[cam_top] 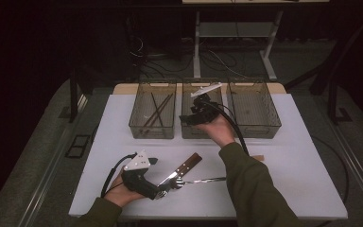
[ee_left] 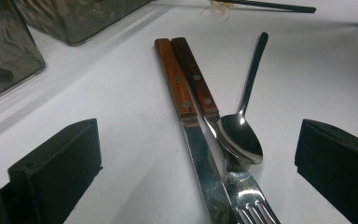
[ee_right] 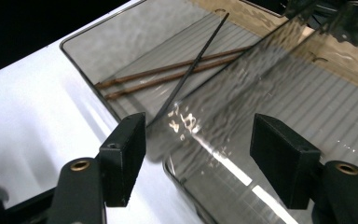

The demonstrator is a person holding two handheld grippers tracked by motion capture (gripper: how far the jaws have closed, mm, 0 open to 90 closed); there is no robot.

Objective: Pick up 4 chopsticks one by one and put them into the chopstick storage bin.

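Left gripper (cam_top: 170, 183): low over the near part of the white table (cam_top: 288, 179), jaws spread wide and gripping nothing. Its own view has the cutlery lying flat between the two black jaws, touched by neither.

Knife (ee_left: 191, 126): wooden handle, blade running toward the camera. It lies between the jaws, nearer the left one, with bare table on that side.

Fork (ee_left: 223, 140): wooden handle pressed against the knife's handle, tines at the bottom edge of the left gripper view.

Spoon (ee_left: 242, 130): all metal, bowl resting over the fork's neck, handle angled away toward the right jaw. In the high view it shows as a thin bright streak (cam_top: 208, 179) running rightward from the left gripper's tip.

Right gripper (cam_top: 194, 116): held above the middle basket (cam_top: 188, 132), jaws parted and empty. Its own view looks down on the wall shared by two baskets, which passes between the jaws.

Left basket (cam_top: 152, 130): beside the right gripper. It holds two brown chopsticks (ee_right: 168, 74) and one black one (ee_right: 196, 60) crossing them; the high view gives these as faint dark lines.

Right basket (cam_top: 255, 127): beyond the right gripper, at the table's far edge.
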